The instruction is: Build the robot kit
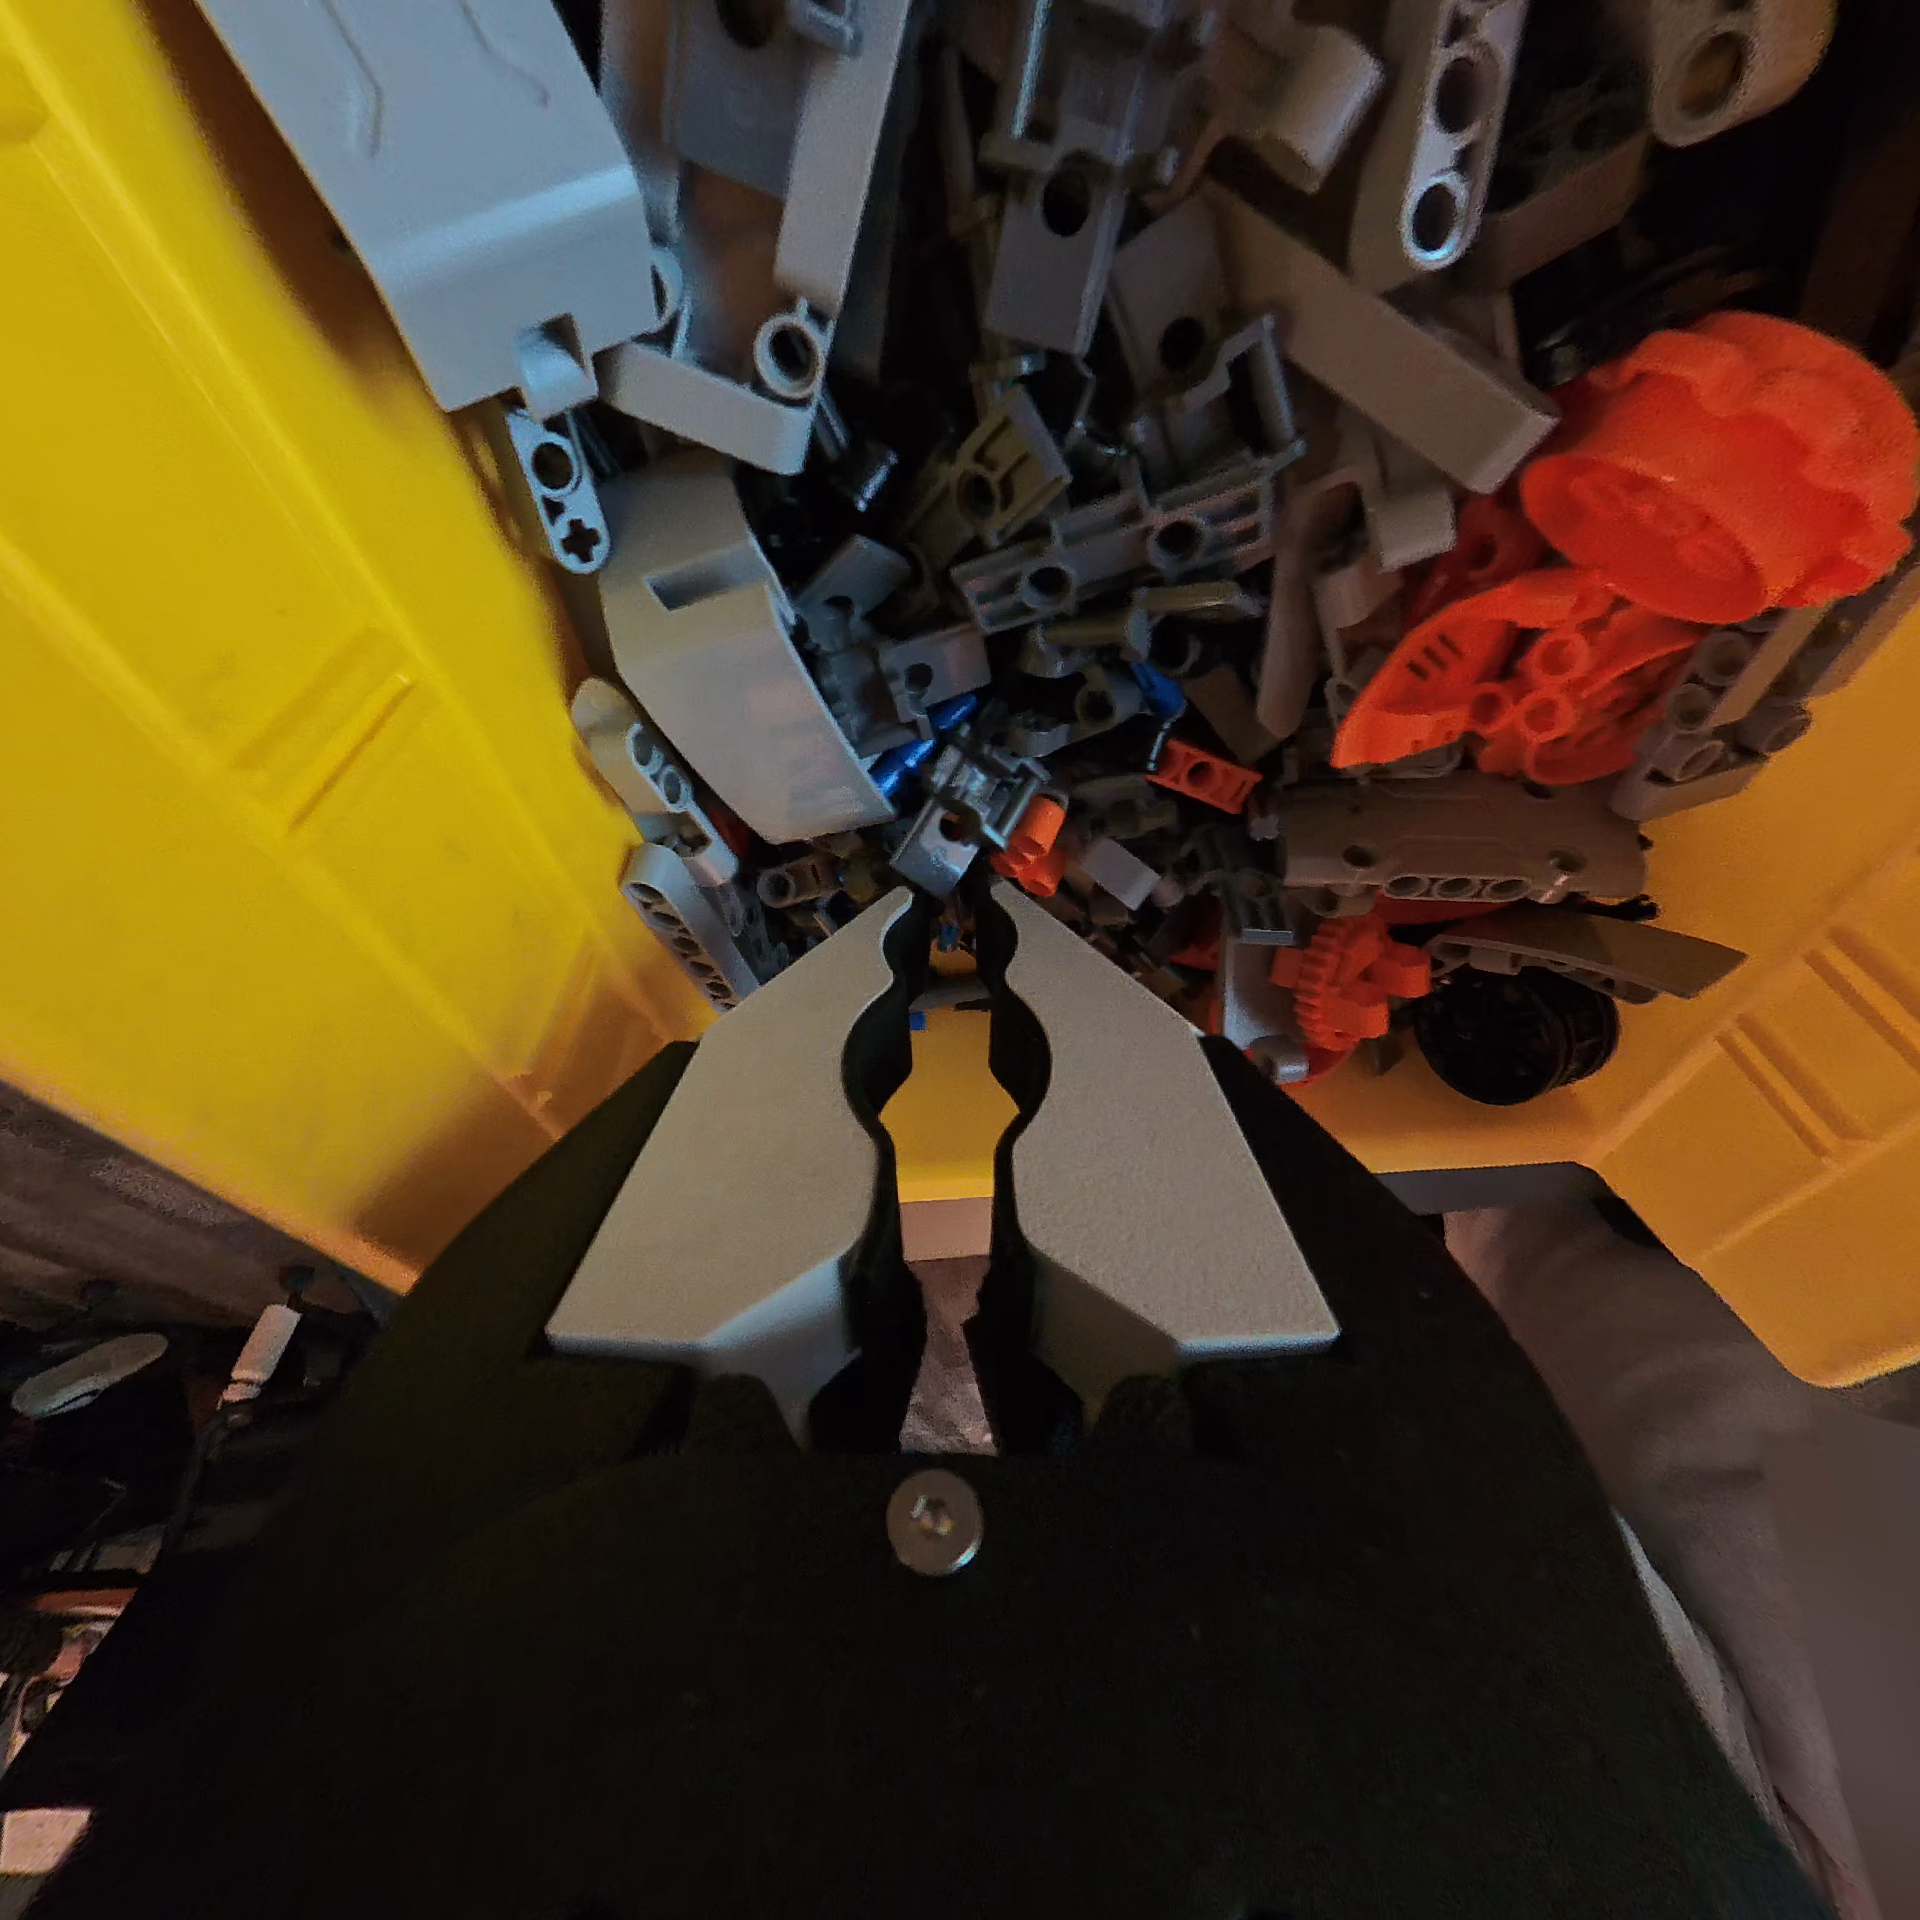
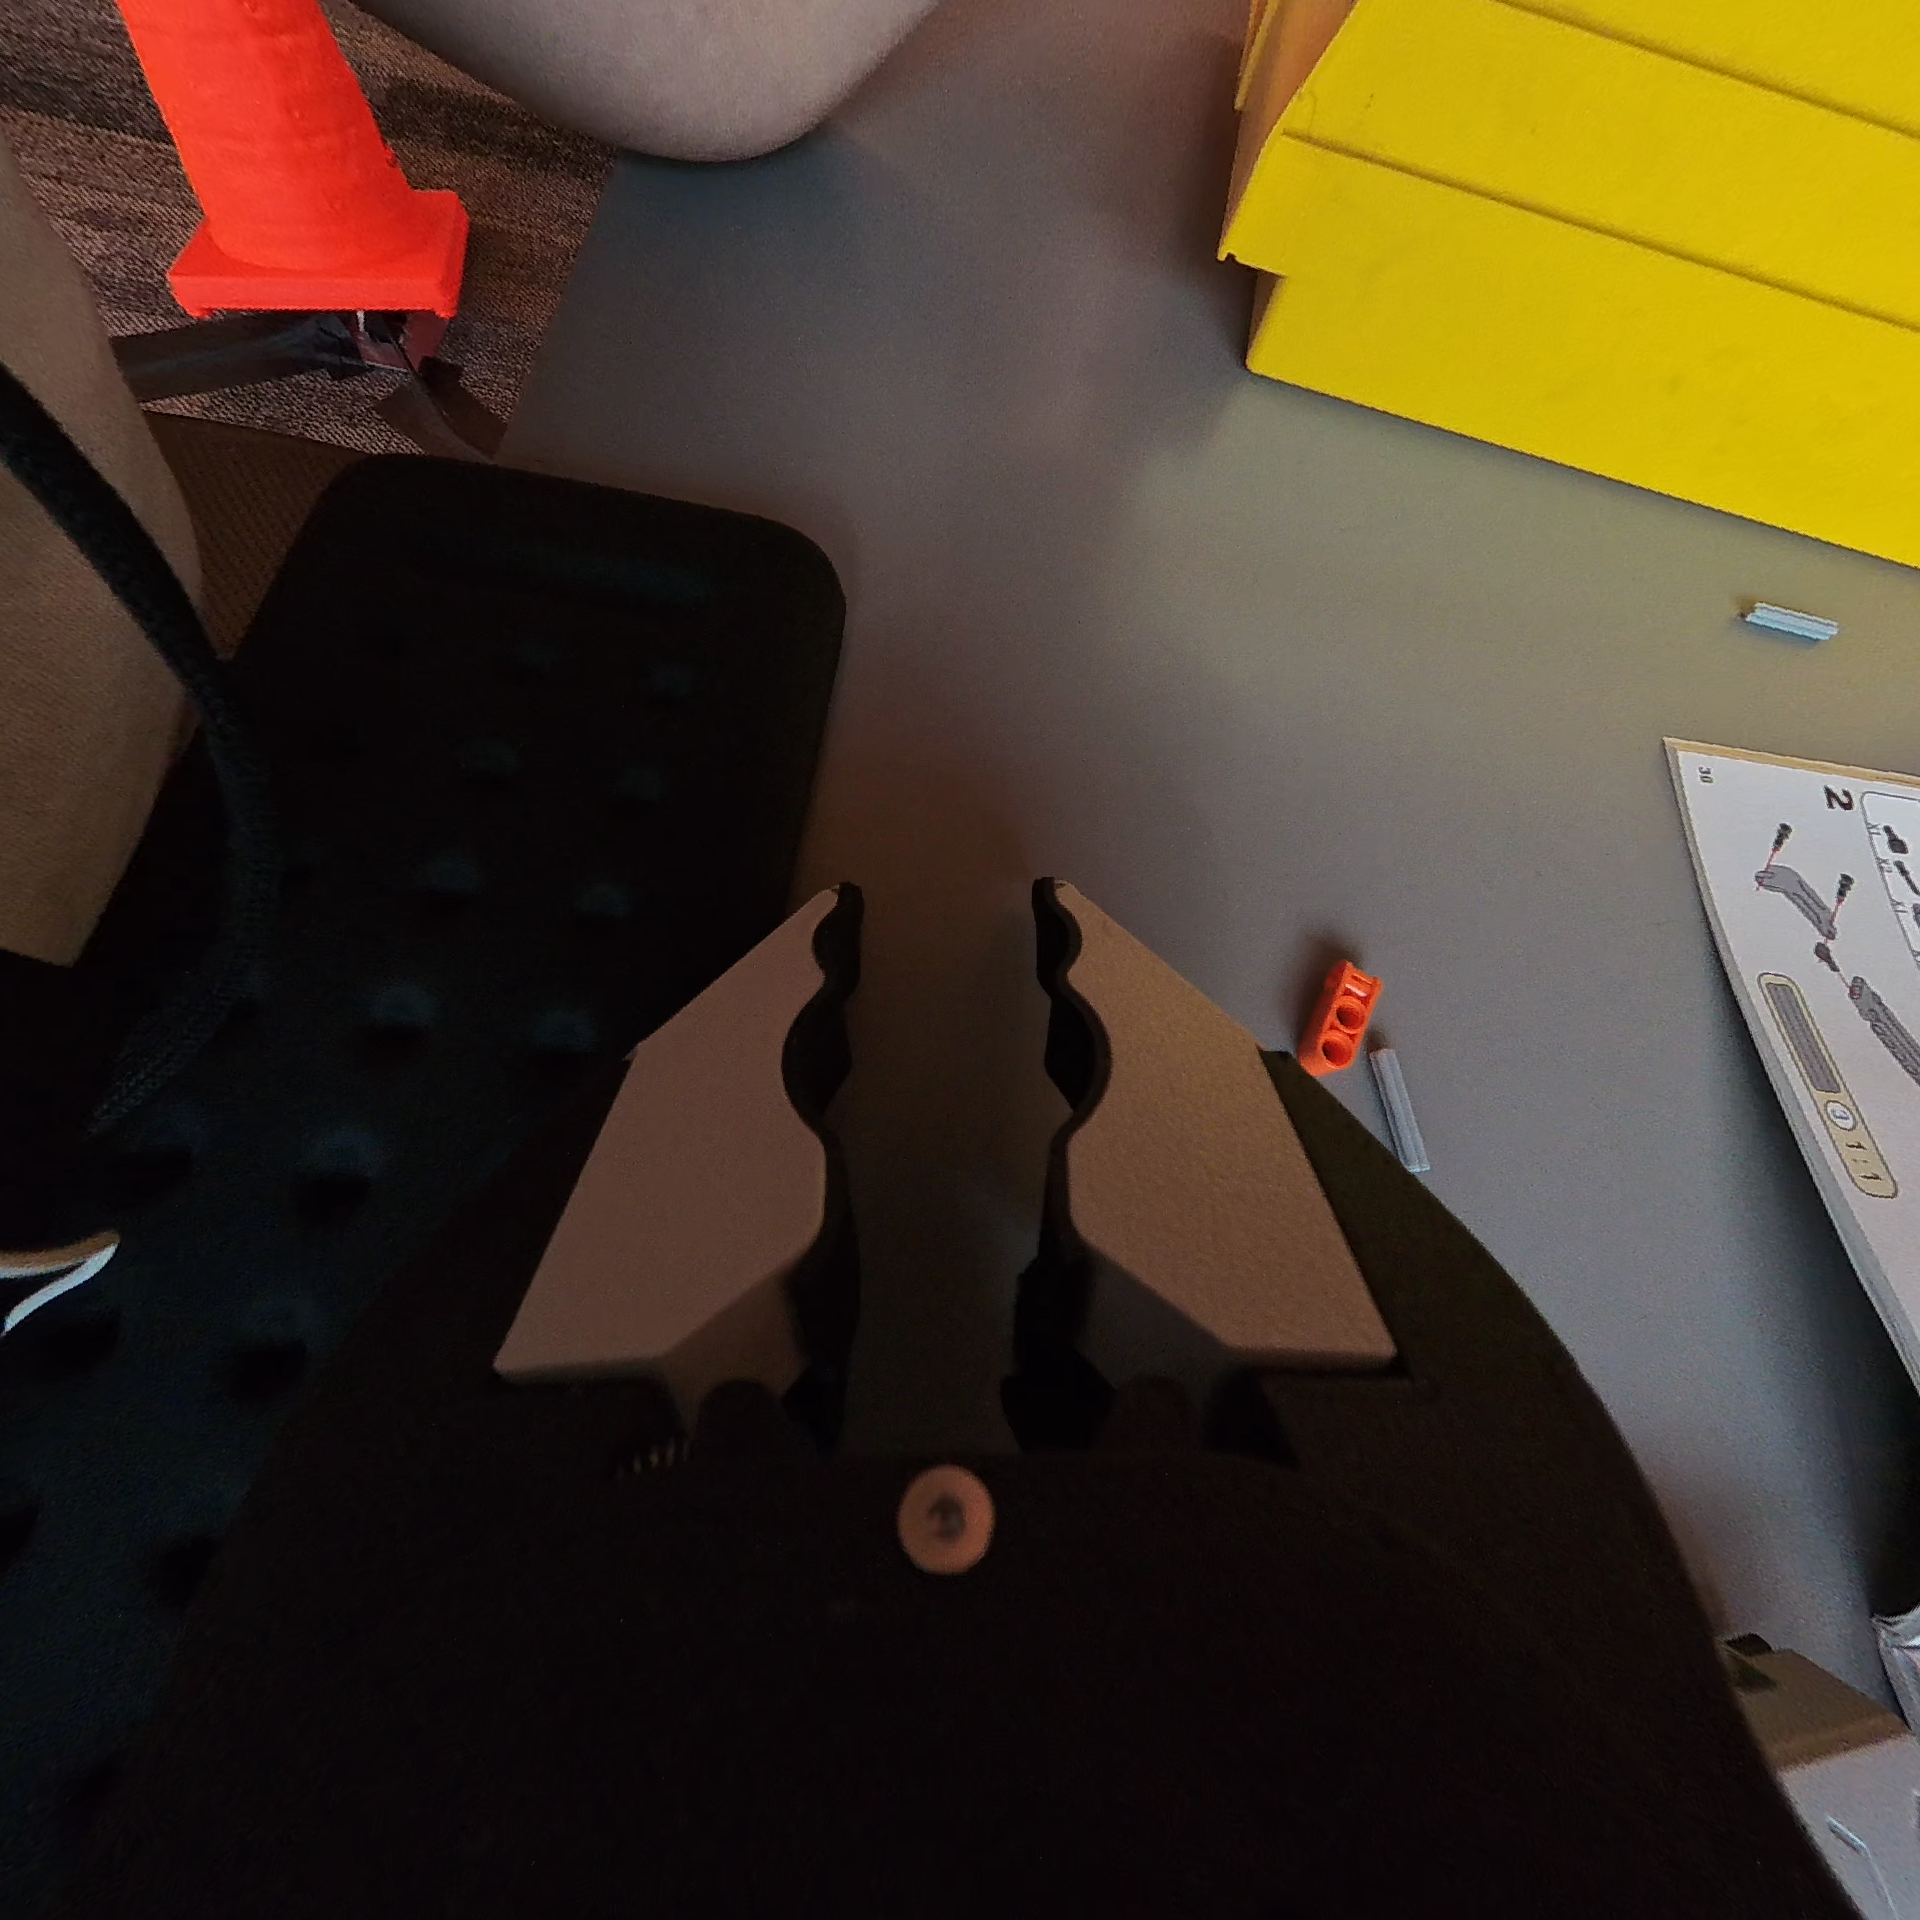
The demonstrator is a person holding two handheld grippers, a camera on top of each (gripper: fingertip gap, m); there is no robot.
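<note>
Nearest the lens, the left tool (image 1: 945, 906) is almost closed, its tips touching a small dark grey plastic connector (image 1: 961, 821). Whether it actually grips it is unclear. At 12 o'clock lies a heap of grey, black and orange building pieces inside a yellow plastic bin (image 1: 260, 675), with a ribbed orange wheel piece (image 1: 1704, 468) at 2 o'clock. Blur smears the deeper parts.

The right tool (image 2: 943, 920) gapes empty above the grey surface (image 2: 1039, 520). A small orange two-hole brick (image 2: 1340, 1023) sits at 3 o'clock, and beyond it a printed instruction sheet (image 2: 1808, 1039) is cut off.
</note>
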